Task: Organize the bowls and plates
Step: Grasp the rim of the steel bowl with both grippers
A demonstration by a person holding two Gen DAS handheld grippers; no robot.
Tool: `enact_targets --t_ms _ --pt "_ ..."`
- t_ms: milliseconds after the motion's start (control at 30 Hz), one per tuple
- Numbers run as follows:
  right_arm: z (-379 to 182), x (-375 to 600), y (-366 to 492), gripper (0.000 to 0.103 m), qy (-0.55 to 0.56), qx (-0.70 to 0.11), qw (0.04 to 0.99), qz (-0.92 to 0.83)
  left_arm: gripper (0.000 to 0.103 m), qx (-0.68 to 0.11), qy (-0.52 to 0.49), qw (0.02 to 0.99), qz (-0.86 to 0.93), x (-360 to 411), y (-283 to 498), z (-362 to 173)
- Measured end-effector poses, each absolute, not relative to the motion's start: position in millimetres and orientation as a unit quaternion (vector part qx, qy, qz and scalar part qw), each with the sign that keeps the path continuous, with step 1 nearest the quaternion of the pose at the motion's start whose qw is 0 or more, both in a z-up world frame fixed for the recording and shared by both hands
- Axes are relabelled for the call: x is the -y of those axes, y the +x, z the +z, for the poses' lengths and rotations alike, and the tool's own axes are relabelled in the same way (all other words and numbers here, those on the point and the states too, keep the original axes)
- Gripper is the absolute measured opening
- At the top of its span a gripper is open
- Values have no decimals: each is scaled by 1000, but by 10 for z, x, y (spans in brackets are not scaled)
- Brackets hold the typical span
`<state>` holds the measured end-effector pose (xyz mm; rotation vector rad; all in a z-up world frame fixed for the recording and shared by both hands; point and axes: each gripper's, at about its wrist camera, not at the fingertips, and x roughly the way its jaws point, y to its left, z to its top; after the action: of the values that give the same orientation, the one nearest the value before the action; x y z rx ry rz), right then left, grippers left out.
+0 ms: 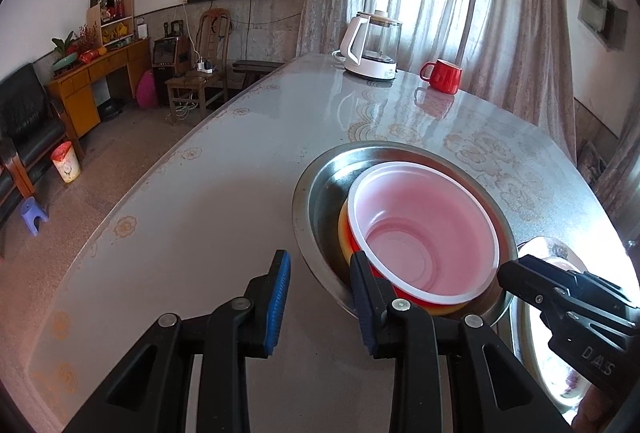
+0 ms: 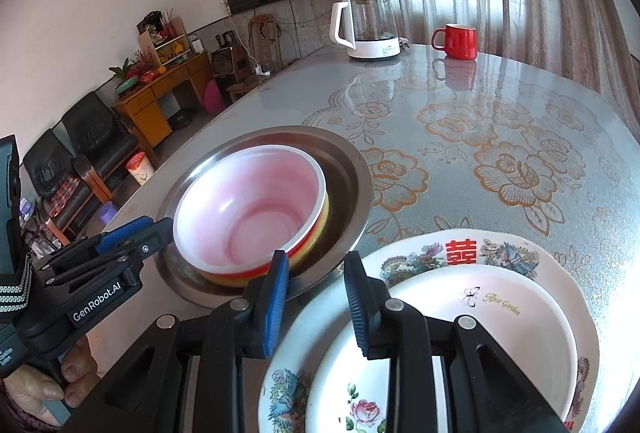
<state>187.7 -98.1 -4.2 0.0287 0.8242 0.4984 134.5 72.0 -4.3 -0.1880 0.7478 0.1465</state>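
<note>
Bowls are already nested: a pink-lined plastic bowl with a red and yellow outside (image 2: 250, 221) sits inside a wide shallow stainless steel basin (image 2: 344, 169), pushed toward the basin's near-left wall rather than centred. Just beside the basin, a smaller white plate with a rose print (image 2: 472, 333) lies on a larger floral plate bearing a red character (image 2: 500, 247), both on the glass-topped floral table (image 2: 480, 121).

The left gripper (image 1: 320, 297) is spread wide with nothing in it; its right finger stands by the plastic bowl's near rim, its left finger outside the basin, over the table. The right gripper (image 2: 316, 297) is also wide open and empty, poised over the gap between basin and plates.

Risks as I judge them: the plastic bowl looks light, so a nudge from the left gripper could skid it or tip it against the steel wall. Closing across the basin rim may slip on smooth metal. The plates are probably breakable and stacked off-centre, so a pinch at one edge could let the upper one slide. A red mug (image 2: 458, 41) and glass kettle (image 2: 370, 27) stand well apart
</note>
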Motion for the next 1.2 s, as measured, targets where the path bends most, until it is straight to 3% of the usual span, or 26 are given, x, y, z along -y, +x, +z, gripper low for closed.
enact_targets --t_ms 400,467,533,867,1067,1200 --pt "73 1073 1977 30 43 -398 883 244 33 -357 -131 922 75 -980 1283 3" --pt "96 1108 2035 30 51 -400 884 236 46 -357 -138 921 77 -1001 1294 -11" --pt "109 1139 2110 30 59 -402 885 228 49 -359 -149 918 75 -1032 1299 -30" --pt "-31 1141 2553 28 74 -443 872 194 48 -361 -168 915 61 -1108 1405 -51" --pt "-121 1038 2659 18 61 -460 862 203 36 -366 -164 915 44 -1068 1500 -58" --pt "-206 971 2711 17 62 -475 852 212 35 -373 -156 914 34 -1025 1573 -127"
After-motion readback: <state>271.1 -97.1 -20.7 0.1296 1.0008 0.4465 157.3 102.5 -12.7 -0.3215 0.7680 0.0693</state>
